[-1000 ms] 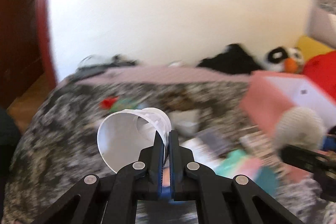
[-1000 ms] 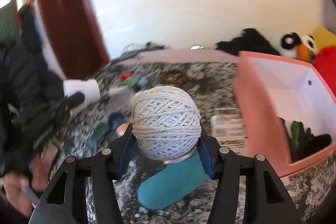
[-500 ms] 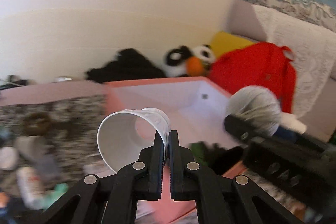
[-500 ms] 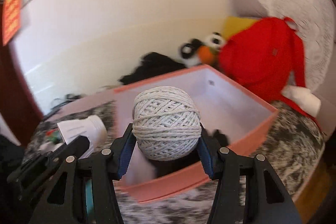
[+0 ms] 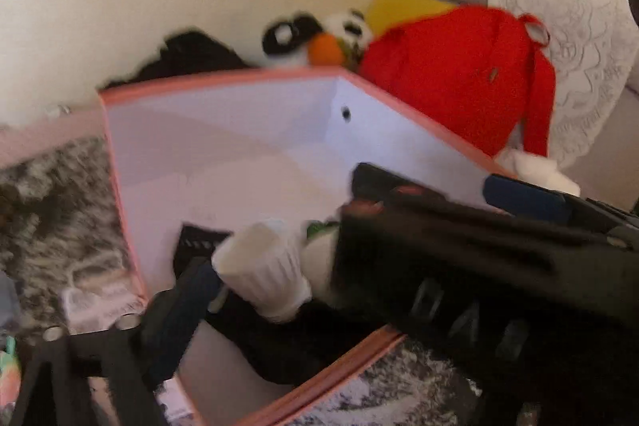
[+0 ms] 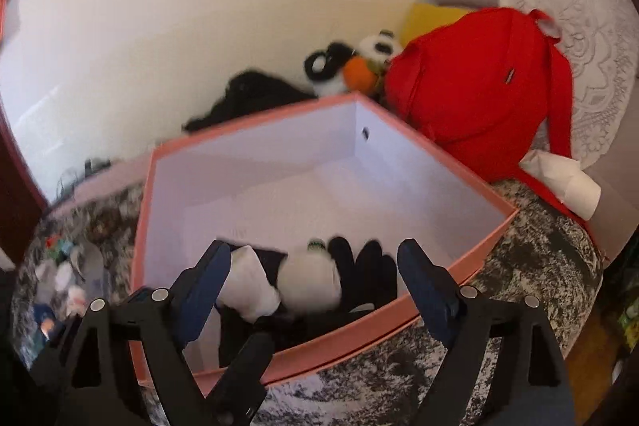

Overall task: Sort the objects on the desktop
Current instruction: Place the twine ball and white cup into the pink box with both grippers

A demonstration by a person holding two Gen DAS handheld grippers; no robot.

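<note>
A pink box (image 6: 439,310) with a white inside stands on the marbled table; it also shows in the left wrist view (image 5: 120,194). In the box lie a white paper cup (image 6: 249,290), a white ball of string (image 6: 311,282) and black gloves (image 6: 365,270). My right gripper (image 6: 315,274) is open and empty above the box's near edge. In the left wrist view the cup (image 5: 263,274) lies loose past my left finger (image 5: 175,318); the right gripper's body hides the other finger. The left gripper looks open.
A red backpack (image 6: 479,86), a panda toy (image 6: 359,62) and black cloth (image 6: 255,94) lie behind the box by the wall. Several small objects (image 6: 68,274) lie on the table left of the box. A white tissue (image 6: 567,182) lies at the right.
Both grippers have moved over the box and opened. The cup has left the left gripper and the ball of string has left the right gripper; both now lie in the box.
</note>
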